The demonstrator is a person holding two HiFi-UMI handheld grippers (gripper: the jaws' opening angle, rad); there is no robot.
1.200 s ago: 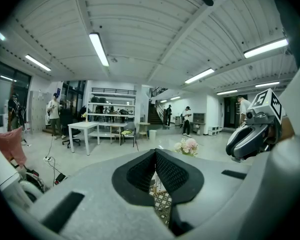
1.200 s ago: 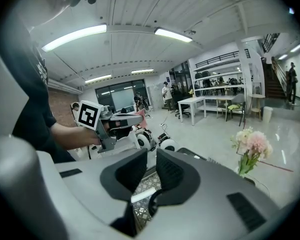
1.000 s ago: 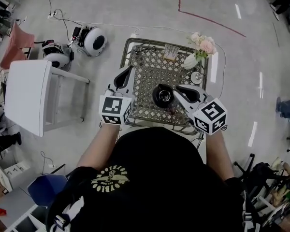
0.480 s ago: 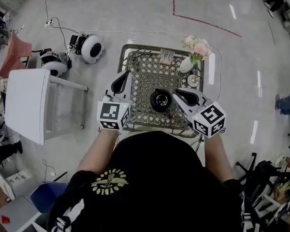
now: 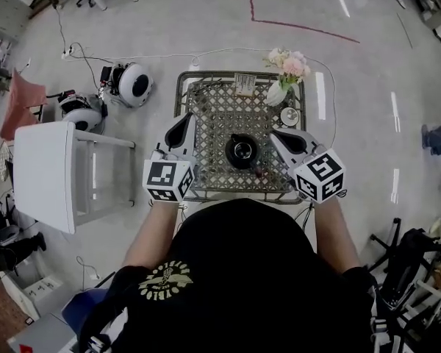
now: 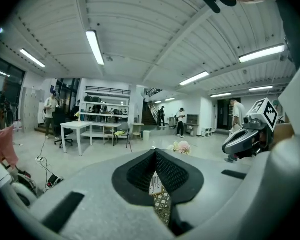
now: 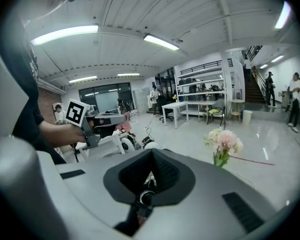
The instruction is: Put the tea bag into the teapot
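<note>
Right hand-held gripper (image 5: 275, 133) edged from teapot (image 5: 242, 151), jaws just closed empty, tea bag (image 5: 261, 171) beside it

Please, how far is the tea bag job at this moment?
Done: nothing that shows; a small reddish thing, perhaps the tea bag, lies on the lattice table close by the black teapot. In hand: nothing; the right gripper has just been closing, jaws now together with nothing between them, and the left gripper is shut and empty too. Left: picking the bag up and putting it into the teapot.
</note>
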